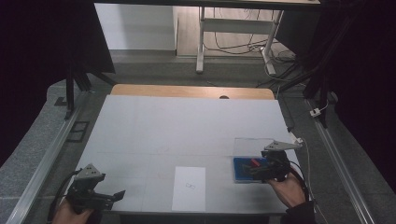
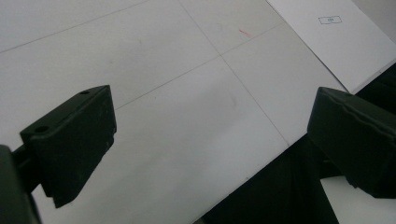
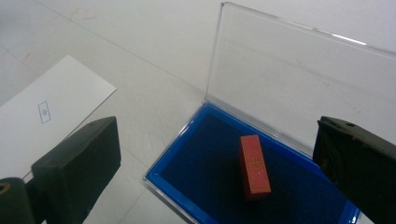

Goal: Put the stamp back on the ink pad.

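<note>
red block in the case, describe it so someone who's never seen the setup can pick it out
On the white table, go to the near right side, where the right gripper hovers open over a blue-lined case with its clear lid raised. The red block lies flat on the blue lining, alone inside. It is a small oblong with a gold mark on its top face.

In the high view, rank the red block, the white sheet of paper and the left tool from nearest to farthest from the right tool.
1. red block, in the blue tray beside the right tool.
2. white sheet of paper, at the table's front middle.
3. left tool, at the front left corner.
</note>
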The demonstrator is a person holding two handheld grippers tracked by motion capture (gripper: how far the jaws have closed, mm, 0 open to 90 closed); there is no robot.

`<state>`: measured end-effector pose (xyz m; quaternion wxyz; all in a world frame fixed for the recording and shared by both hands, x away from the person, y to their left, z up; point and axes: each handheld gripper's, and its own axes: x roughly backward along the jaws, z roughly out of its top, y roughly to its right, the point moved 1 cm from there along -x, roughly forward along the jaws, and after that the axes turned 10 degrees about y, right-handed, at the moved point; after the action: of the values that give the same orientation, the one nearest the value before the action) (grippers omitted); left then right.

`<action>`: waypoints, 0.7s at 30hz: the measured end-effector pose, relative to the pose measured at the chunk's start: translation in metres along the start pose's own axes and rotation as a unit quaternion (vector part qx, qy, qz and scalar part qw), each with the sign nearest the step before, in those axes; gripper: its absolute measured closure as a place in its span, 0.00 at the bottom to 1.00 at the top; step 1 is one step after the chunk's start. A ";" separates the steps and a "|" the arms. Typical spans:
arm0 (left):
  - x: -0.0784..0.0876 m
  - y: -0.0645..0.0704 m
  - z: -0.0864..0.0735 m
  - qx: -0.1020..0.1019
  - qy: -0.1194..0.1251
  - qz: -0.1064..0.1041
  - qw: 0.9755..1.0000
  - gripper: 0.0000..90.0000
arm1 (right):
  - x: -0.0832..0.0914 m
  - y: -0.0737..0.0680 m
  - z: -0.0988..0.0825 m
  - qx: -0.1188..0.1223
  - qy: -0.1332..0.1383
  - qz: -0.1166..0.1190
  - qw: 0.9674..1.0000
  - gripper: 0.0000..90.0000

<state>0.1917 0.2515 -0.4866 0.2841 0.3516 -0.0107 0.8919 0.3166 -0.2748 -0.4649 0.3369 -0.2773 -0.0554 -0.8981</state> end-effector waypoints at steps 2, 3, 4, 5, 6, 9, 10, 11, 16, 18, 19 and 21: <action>0.000 0.000 0.000 0.000 0.000 0.000 1.000 0.02 | 0.002 -0.002 0.000 0.006 0.000 -0.001 1.000 0.01; 0.000 0.000 0.000 -0.001 0.000 0.000 1.000 0.02 | 0.004 -0.003 0.000 0.008 -0.002 -0.003 1.000 0.01; 0.000 0.000 0.000 -0.001 0.001 0.000 1.000 0.02 | 0.005 -0.003 0.000 0.010 -0.003 -0.002 1.000 0.01; 0.000 0.000 0.000 -0.001 0.000 0.000 1.000 0.02 | 0.006 -0.004 -0.001 0.009 -0.001 0.000 1.000 0.01; 0.000 0.000 0.000 0.000 0.000 0.000 1.000 0.02 | 0.008 -0.005 -0.001 0.009 0.002 0.002 1.000 0.00; 0.000 0.000 0.000 0.000 0.000 0.001 1.000 0.02 | 0.014 -0.007 -0.001 0.008 0.009 0.009 1.000 0.00; 0.000 0.000 0.000 0.000 0.000 0.001 1.000 0.02 | 0.016 -0.008 -0.001 0.009 0.012 0.009 1.000 0.00; 0.000 0.000 0.000 0.000 0.000 0.001 1.000 0.02 | 0.018 -0.009 -0.001 0.009 0.015 0.011 1.000 0.00; 0.000 0.000 0.000 0.000 0.000 0.001 1.000 0.02 | 0.030 -0.013 -0.004 0.009 0.028 0.017 0.999 0.00; 0.000 0.000 0.000 0.000 0.000 0.001 1.000 0.02 | 0.035 -0.014 -0.005 0.006 0.032 0.019 0.999 0.00; 0.000 0.000 0.000 0.000 0.000 0.001 1.000 0.02 | 0.037 -0.014 -0.006 0.007 0.034 0.021 0.999 0.00; 0.000 0.000 0.000 0.000 0.000 0.001 1.000 0.02 | 0.042 -0.016 -0.007 0.004 0.041 0.022 0.999 0.00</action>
<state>0.1919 0.2510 -0.4866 0.2831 0.3517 -0.0113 0.8922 0.2771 -0.2891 -0.4468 0.3600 -0.2399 -0.0383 -0.9008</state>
